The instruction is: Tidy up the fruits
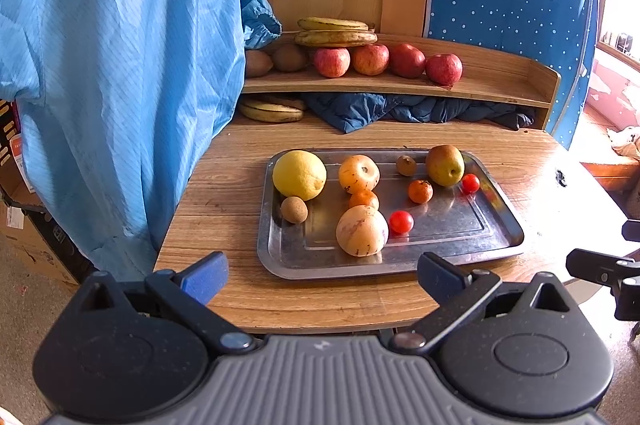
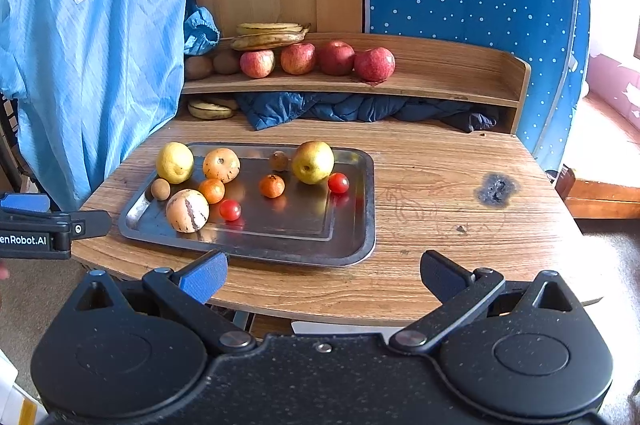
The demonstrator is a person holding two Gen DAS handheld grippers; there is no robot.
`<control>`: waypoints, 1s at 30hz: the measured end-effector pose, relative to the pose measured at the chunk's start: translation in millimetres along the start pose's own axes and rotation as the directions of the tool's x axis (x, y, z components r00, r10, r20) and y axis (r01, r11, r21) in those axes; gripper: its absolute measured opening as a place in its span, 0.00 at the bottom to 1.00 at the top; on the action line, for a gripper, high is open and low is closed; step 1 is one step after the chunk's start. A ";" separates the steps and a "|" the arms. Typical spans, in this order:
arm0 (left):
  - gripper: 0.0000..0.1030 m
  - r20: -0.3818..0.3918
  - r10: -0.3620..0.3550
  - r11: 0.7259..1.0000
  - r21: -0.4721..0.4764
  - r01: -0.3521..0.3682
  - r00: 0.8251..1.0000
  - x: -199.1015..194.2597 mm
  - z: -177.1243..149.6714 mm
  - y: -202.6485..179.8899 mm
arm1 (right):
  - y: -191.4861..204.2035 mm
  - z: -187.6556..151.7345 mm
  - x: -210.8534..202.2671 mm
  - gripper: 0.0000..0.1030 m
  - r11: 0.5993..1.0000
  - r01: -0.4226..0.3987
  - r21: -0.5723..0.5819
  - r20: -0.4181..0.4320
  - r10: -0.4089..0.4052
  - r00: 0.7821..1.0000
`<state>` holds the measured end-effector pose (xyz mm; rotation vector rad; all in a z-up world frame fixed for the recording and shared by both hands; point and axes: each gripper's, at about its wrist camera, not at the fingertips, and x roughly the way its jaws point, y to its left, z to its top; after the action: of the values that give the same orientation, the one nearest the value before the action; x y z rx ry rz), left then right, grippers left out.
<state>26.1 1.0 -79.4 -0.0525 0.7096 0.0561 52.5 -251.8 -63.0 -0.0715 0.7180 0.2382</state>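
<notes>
Wooden table (image 2: 420,225) | tray (image 2: 352,217): mixed fruit | shelf (image 2: 440,81): apples (image 2: 316,59) | both claws apart, empty

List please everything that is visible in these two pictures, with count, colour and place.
tray: 1, metal, on the table
table: 1, wood
lemon: 1, yellow, tray's far left
cherry tomatoes: 2, red, on tray
mandarins: 2, orange, tray's middle
apples: 4, red, on the shelf
shelf: 1, wood, behind the tray
bananas: yellow, behind the apples; more under the shelf
garment: 1, light blue, hanging left
left gripper: fingers open, empty
right gripper: fingers open, empty
</notes>
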 end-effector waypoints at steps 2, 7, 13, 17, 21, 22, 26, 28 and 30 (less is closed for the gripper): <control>1.00 0.001 0.001 1.000 -0.001 -0.001 1.000 -0.1 0.0 -0.2 | -0.5 -0.4 -0.8 0.99 1.000 0.001 0.001 0.001 -0.001 1.000; 1.00 -0.001 0.001 1.000 0.000 -0.001 1.000 -0.5 0.1 0.0 | -0.5 -0.5 -0.9 0.99 1.000 0.000 0.002 0.000 0.000 1.000; 1.00 -0.007 -0.002 1.000 -0.001 0.002 1.000 -1.0 0.0 0.4 | 0.3 -0.9 -2.2 0.99 1.000 0.002 0.004 0.000 -0.002 1.000; 1.00 -0.006 -0.003 1.000 0.000 0.003 1.000 -1.7 0.1 -0.2 | 0.3 -1.2 -2.0 0.99 1.000 0.002 0.004 0.000 -0.002 1.000; 1.00 -0.006 -0.002 1.000 -0.001 0.002 1.000 -1.9 -0.2 -0.7 | 0.3 -1.4 -2.4 0.99 1.000 0.003 0.005 -0.001 -0.003 1.000; 1.00 -0.006 -0.002 1.000 -0.001 0.002 1.000 -1.9 -0.1 -0.8 | 0.2 -1.6 -2.9 0.99 1.000 0.003 0.006 -0.001 -0.003 1.000; 1.00 -0.007 -0.003 1.000 0.000 0.003 1.000 -2.0 -0.4 -1.5 | 0.2 -2.3 -3.7 0.99 1.000 0.004 0.007 -0.001 -0.004 1.000; 1.00 -0.007 -0.003 1.000 0.000 0.003 1.000 -2.0 -0.4 -1.5 | -0.4 -2.4 -3.6 0.99 1.000 0.003 0.006 -0.001 -0.003 1.000; 1.00 -0.006 -0.003 1.000 -0.001 0.003 1.000 -2.1 -0.5 -1.6 | -0.2 -2.7 -4.0 0.99 1.000 0.003 0.006 -0.001 -0.003 1.000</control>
<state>24.3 -0.7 -78.4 -0.0542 0.7156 0.0535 47.9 -253.1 -62.4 -0.0667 0.7200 0.2329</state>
